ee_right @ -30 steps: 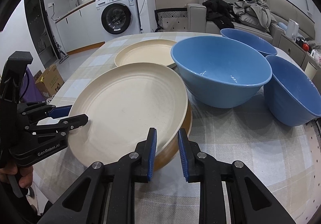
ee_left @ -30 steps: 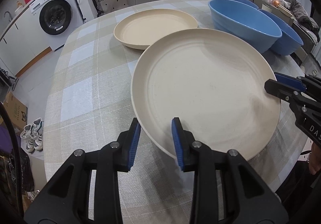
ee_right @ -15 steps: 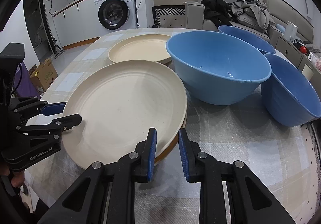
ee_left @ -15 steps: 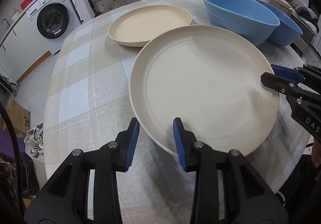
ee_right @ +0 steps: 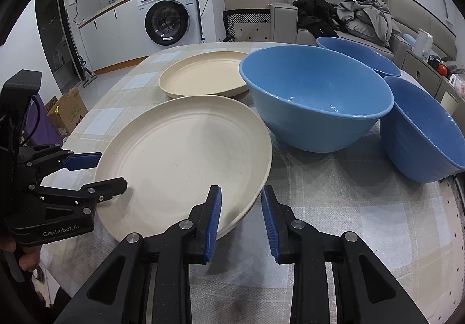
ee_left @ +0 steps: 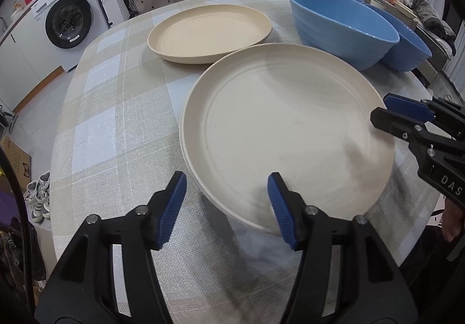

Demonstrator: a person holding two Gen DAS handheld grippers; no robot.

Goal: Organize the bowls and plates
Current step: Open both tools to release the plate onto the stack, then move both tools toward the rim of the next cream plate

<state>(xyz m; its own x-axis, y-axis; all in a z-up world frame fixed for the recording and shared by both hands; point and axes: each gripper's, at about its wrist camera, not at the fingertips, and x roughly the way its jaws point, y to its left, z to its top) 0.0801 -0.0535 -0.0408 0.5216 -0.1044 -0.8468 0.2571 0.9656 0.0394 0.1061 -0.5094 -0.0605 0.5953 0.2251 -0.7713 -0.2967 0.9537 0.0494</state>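
A large cream plate [ee_left: 284, 132] [ee_right: 180, 155] lies flat at the near side of the table, and the rim of a second cream plate [ee_left: 182, 132] shows just under it. My left gripper [ee_left: 226, 181] [ee_right: 112, 171] straddles its near-left rim. Its jaws are opening, and the pads stand off the plate. My right gripper [ee_right: 241, 193] [ee_left: 380, 109] straddles the opposite rim, its jaws also opening with a gap at the pads. Another cream plate [ee_left: 209, 30] [ee_right: 203, 77] sits farther back.
Three blue bowls [ee_right: 316, 91] [ee_right: 421, 126] [ee_right: 357, 53] stand on the right of the checked tablecloth [ee_left: 116, 120], the nearest one close to the stacked plate. The round table's edge runs just behind both grippers. A washing machine [ee_right: 165, 21] and a sofa [ee_right: 290, 19] are beyond.
Both grippers have spread their jaws off the near plate's rim. The plate has sunk from a raised tilt to lie flat on the plate under it.
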